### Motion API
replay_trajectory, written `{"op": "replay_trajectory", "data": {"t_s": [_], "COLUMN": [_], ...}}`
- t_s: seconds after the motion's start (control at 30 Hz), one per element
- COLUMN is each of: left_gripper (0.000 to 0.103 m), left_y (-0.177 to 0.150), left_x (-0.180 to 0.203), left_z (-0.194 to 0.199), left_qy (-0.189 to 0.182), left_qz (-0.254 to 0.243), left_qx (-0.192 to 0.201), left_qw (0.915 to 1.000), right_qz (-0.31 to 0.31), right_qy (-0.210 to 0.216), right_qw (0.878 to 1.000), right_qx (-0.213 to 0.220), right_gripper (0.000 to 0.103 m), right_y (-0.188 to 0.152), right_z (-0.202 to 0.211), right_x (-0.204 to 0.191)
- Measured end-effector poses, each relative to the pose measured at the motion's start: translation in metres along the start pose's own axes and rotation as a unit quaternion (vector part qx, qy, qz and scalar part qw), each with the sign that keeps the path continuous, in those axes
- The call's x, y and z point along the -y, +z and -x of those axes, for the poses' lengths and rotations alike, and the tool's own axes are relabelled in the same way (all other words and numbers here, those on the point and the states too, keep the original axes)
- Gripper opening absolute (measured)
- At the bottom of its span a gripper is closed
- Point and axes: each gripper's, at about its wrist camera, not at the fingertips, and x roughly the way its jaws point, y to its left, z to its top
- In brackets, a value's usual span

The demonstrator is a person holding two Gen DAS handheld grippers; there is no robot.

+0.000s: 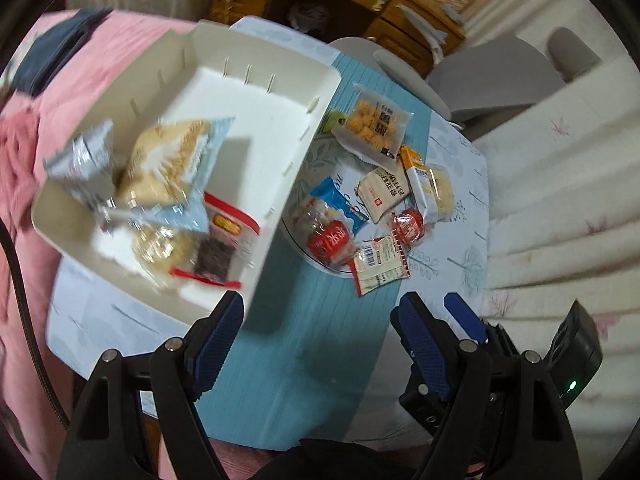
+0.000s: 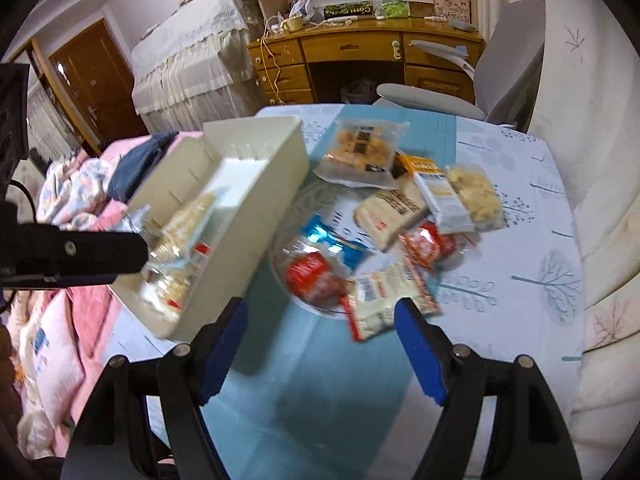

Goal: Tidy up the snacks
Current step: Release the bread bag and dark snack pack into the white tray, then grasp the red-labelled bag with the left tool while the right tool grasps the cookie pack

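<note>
- Hovering above the tabletop (image 2: 520, 216), the right tongs (image 2: 320, 344) are standing apart with nothing between the blue pads; the left tongs (image 1: 320, 332) are likewise standing apart and empty, just beside the near corner of the white bin (image 1: 316, 92).
- Lying loose just ahead of both tongs is a pile of snack packets (image 1: 376, 208), overlapping one another on a round plate (image 2: 280, 264) to the right of the bin; several more packets (image 1: 176, 184) are already sitting inside the bin.
- Judging the risks: the packets are slick and stacked, so a closing pinch is likely catching two at once or sliding one off the pile; the bin's near corner is looking to overhang the tabletop edge, so a nudge from the left tongs could be tipping it.
- Covering the tabletop is a pale cloth printed with trees, with a teal runner (image 2: 320, 380) down the middle.
- Surrounding it are a pink-covered bed (image 1: 120, 52) on the left, a wooden desk (image 2: 360, 56) behind, and a grey chair (image 2: 508, 60).
</note>
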Motion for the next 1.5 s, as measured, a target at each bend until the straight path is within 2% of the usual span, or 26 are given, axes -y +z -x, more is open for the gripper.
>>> {"op": "replay_trajectory", "data": {"t_s": [0.23,0.57,0.73,1.0,1.13,1.3,1.5], "left_gripper": [0.079,0.079,0.078,0.071,0.063,0.048,0.045], "left_y": [-0.005,0.007,0.016,0.027,0.031,0.035,0.039], "left_x": [0.013,0.021,0.027,0.024,0.025,0.024,0.02], "left_z": [-0.031,-0.084,-0.113,-0.15,-0.165,-0.18,-0.185], "left_qy": [0.013,0.064,0.089,0.129,0.143,0.137,0.123], "left_qz": [0.078,0.163,0.172,0.189,0.188,0.189,0.187], "left_qx": [-0.003,-0.027,-0.043,-0.058,-0.066,-0.076,-0.074], "left_qw": [0.9968,0.9843,0.9801,0.9717,0.9695,0.9695,0.972], "right_qz": [0.045,0.136,0.17,0.191,0.202,0.197,0.206], "right_qy": [-0.008,0.01,0.031,0.035,0.031,0.038,0.038], "right_qw": [0.999,0.99,0.985,0.981,0.979,0.979,0.978], "right_qx": [-0.019,-0.018,-0.017,-0.021,-0.011,-0.022,-0.014], "right_gripper": [0.076,0.076,0.076,0.076,0.076,0.075,0.068], "right_y": [-0.011,-0.019,-0.021,-0.023,-0.024,-0.023,-0.027], "right_z": [-0.017,-0.05,-0.067,-0.092,-0.097,-0.107,-0.107], "right_x": [0.028,0.038,0.04,0.044,0.044,0.046,0.044]}}
